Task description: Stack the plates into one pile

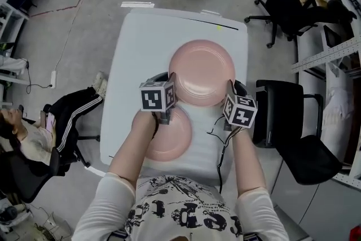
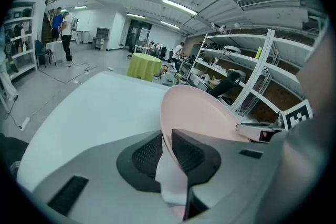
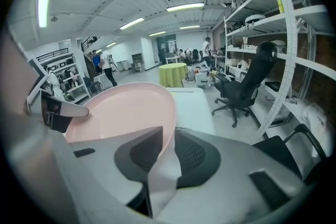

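While both bare forearms reach forward and down over the white table [image 1: 141,48], each hand angles its gripper inward toward the same plate. left gripper [image 1: 171,89] is clamped on the near-left rim of the raised pink plate [image 1: 202,72], right gripper [image 1: 230,91] on its near-right rim, so the plate hangs between the two tools. Left gripper view: jaws narrow, ribbed dark pads pinching the thin plate edge [image 2: 202,113], one pad on each face, at the grip point [image 2: 167,152]. Right gripper view: same story, pads closed on the rim [image 3: 126,110] at [image 3: 168,157], with the other tool's finger visible across the plate. Plate is round, smooth, matte pink, shallow with a raised lip; looks like plastic or melamine, can't confirm. Second pink plate [image 1: 169,135], same shape and colour, lies flat on the table below and behind the left gripper, partly under the left forearm and overlapped by the raised one. Marker cubes [image 1: 157,96] and [image 1: 240,110] sit just behind each set of jaws. Table top is plain, flat, rectangular.
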